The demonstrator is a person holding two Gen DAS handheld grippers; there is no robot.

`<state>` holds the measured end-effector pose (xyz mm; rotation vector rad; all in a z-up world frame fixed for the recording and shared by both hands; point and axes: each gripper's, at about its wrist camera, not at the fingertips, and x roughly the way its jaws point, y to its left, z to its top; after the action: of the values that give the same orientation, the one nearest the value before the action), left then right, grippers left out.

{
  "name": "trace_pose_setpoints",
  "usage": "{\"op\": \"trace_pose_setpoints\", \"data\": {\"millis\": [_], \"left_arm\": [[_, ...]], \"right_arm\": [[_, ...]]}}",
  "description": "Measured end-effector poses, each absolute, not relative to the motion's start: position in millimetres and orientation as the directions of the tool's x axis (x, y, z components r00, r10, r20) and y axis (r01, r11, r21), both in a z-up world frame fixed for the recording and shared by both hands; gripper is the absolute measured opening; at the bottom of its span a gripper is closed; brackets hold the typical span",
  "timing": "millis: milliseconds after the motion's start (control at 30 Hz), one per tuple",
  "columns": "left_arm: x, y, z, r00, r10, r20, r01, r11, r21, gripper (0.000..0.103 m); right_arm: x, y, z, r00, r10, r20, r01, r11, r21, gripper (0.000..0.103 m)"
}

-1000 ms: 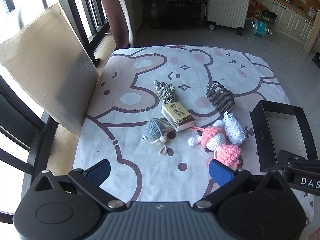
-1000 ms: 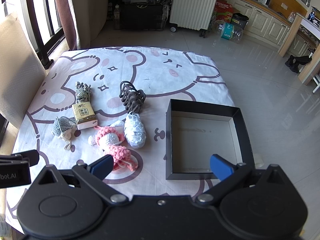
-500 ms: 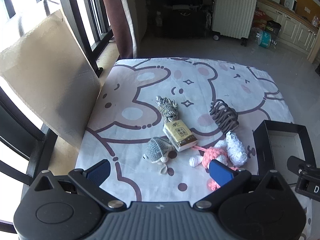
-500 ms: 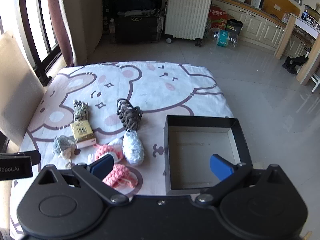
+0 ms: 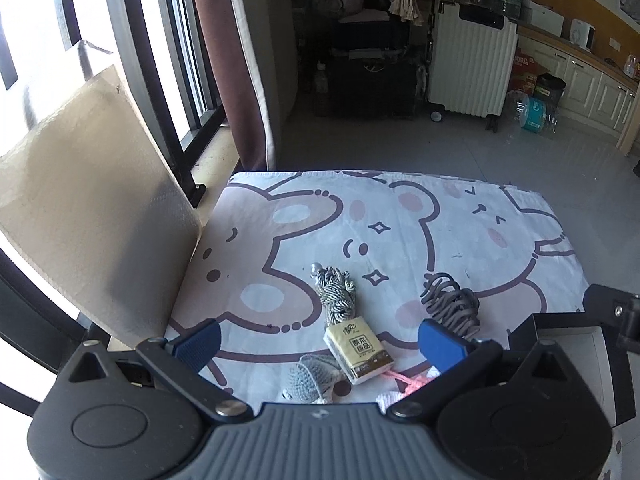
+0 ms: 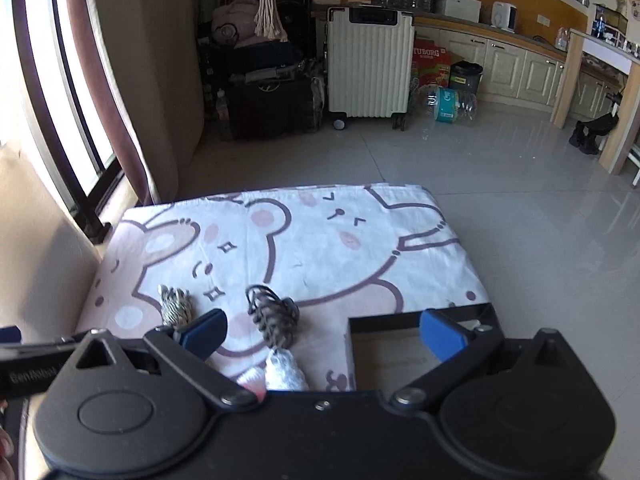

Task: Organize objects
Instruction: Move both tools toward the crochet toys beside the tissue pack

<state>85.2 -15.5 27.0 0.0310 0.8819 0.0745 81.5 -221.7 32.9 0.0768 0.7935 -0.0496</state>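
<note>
tissue pack (image 5: 359, 349) flat beside rope bundle (image 5: 335, 293); black box (image 6: 416, 354) open

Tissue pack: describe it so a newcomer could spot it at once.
On the bear-print sheet, find the row of small items near the left gripper. The tissue pack lies just below the striped cord bundle, beside the grey crochet toy. It is the only flat, boxy, printed packet; its neighbours are yarn or cord.

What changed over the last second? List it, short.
Both cameras tilted up and drew back: the room fills more of each view, and the items sit lower, partly hidden behind the claws. The left claw and right claw are open as before, holding nothing. The yellow tissue packet, dark grey coiled cord, striped rope bundle and black open box have not moved on the bear-print cloth.
</note>
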Motion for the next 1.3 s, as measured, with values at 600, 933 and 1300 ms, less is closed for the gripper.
{"op": "trace_pose_setpoints", "data": {"millis": [600,933,1300], "left_arm": [[125,33,-57,0.578,0.199,-0.791,-0.231,0.97,0.076,0.103],[119,24,-101,0.527,0.182,-0.83,-0.145,0.982,0.123,0.103],[111,39,-127,0.47,0.191,-0.862,-0.176,0.977,0.12,0.103]], "right_arm": [[117,-204,-44,0.713,0.096,-0.694,-0.009,0.992,0.127,0.103],[117,-189,-86,0.63,0.159,-0.76,-0.101,0.987,0.123,0.103],[114,-183,-116,0.521,0.175,-0.836,-0.126,0.984,0.127,0.096]]}}
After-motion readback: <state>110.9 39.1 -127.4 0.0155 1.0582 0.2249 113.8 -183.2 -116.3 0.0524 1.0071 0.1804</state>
